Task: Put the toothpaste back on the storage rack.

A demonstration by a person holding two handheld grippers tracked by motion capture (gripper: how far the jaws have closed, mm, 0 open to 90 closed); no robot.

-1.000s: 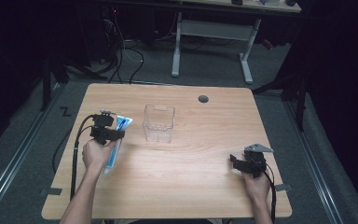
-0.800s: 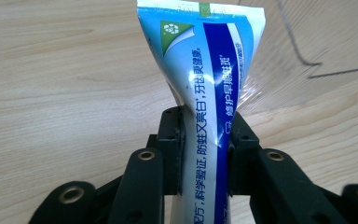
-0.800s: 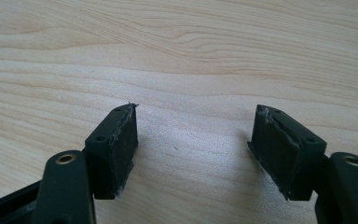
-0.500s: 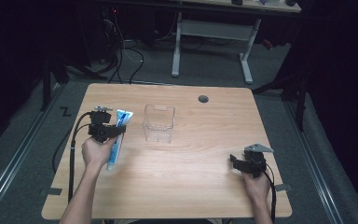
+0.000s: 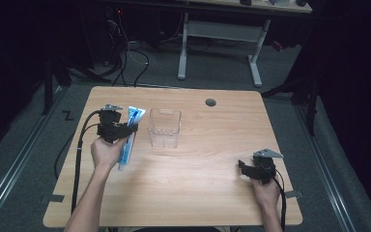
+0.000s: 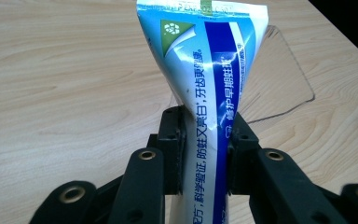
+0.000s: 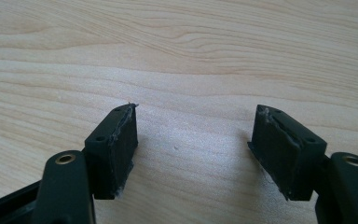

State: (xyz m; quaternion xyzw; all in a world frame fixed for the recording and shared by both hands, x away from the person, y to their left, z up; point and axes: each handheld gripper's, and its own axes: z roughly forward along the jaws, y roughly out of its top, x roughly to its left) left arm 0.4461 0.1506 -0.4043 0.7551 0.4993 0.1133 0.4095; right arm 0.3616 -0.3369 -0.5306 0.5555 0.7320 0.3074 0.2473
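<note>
Left gripper point(image 5: 125, 129) jaws clamped on the toothpaste tube point(image 5: 129, 137), mid-body, crimped end pointing away; the left gripper view shows the pads pressing both sides. Tube sits near the surface's point(image 5: 212, 193) left edge, just left of the clear bin point(image 5: 164, 127); looks lifted off the wood, hard to confirm. Right gripper point(image 5: 244, 166) jaws wide apart, nothing between them, parked by the near right corner. Progress: grasp done. Left, by my read: carry the tube over the bin, lower it in, release. Bin looks empty.
</note>
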